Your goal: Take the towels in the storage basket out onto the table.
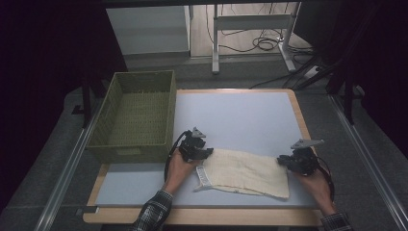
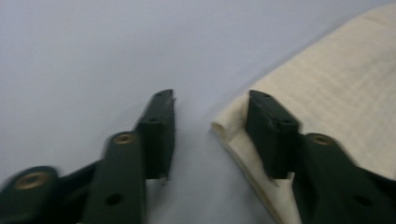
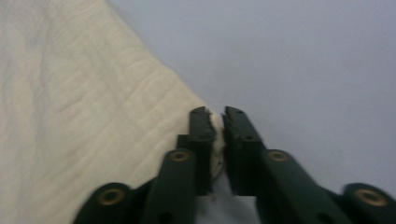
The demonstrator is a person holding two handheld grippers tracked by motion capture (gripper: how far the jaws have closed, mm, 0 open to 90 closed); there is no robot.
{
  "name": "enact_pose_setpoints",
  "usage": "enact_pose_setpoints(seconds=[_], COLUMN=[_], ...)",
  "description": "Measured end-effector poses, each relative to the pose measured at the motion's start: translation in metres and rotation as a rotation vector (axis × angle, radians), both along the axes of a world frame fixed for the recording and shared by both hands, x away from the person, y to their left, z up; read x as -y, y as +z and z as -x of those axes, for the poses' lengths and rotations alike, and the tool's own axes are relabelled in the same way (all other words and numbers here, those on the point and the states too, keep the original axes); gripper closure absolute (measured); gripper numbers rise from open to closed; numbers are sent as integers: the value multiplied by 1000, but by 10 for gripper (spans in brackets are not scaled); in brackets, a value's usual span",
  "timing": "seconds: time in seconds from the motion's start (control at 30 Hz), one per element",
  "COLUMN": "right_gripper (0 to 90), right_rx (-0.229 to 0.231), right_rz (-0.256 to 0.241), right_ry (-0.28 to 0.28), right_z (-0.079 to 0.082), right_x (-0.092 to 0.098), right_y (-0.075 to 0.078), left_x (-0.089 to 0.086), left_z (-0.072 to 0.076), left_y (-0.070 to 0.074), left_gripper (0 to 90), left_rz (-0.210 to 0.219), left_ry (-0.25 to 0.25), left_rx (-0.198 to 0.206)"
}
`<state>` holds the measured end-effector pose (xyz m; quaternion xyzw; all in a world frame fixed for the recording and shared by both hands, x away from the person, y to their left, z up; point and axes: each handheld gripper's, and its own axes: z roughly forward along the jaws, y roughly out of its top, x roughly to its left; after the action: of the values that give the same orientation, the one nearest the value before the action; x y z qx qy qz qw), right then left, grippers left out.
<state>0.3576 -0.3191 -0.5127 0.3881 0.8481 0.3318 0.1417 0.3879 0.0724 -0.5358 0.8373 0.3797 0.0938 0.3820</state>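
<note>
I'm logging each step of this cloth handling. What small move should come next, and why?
Probably close the left gripper on the cloth corner: its jaws stand open astride the folded edge, while the right gripper is already shut on the opposite corner. Both corners must be held before lifting.

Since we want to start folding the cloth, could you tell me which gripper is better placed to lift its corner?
The right gripper: it is already shut on a corner of the cloth. The left gripper is open, straddling the cloth's folded edge.

Ribbed matt cloth [image 1: 245, 172] (cream, soft-looking).
</note>
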Motion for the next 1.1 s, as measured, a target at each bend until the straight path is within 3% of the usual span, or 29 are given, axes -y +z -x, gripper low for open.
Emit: enact_pose_setpoints(seconds=[0.07,0.13,0.27,0.4,0.47,0.57,0.6,0.67,0.7,0.73,0.8,0.87,0.9,0.97,1.03,1.1], right_gripper=[855,855,854,850,834,754,706,682,682,674,676,679,679,696,703,722], right_rx=[21,35,49,55,28,11,21,8,8,4,0,-12,-12,-23,-28,-47], right_rz=[60,59,36,9,7,17,6,-2,-2,-1,-3,-28,-28,-39,-42,-39], right_ry=[11,1,-12,-22,-22,-24,-6,21,21,58,76,164,164,242,260,319], right_z=[-1,-8,-23,-54,-68,-76,-69,-57,-57,-43,-37,-13,-13,9,14,28], right_x=[-6,-6,-6,-12,-18,-25,-28,-30,-30,-35,-37,-50,-50,-65,-69,-81], right_y=[4,9,16,20,17,12,16,21,21,23,24,27,27,28,27,24], left_x=[2,3,-2,-10,-14,-15,-16,-18,-18,-18,-16,-16,-16,-17,-18,-18], left_z=[3,11,20,34,36,32,31,27,27,26,27,25,25,22,22,22], left_y=[2,7,12,16,13,5,2,-4,-4,-4,-6,-8,-8,-8,-9,-9], left_gripper=[847,860,862,863,847,605,499,452,443,417,392,316,306,289,281,279], left_rz=[-5,-32,-28,-34,-48,-81,-79,-53,-53,-44,-49,-38,-38,-23,-22,-19], left_ry=[-32,-34,-25,-10,4,39,42,58,58,60,61,67,67,71,73,73], left_rx=[2,46,78,101,93,126,124,109,109,109,118,97,97,74,69,69])
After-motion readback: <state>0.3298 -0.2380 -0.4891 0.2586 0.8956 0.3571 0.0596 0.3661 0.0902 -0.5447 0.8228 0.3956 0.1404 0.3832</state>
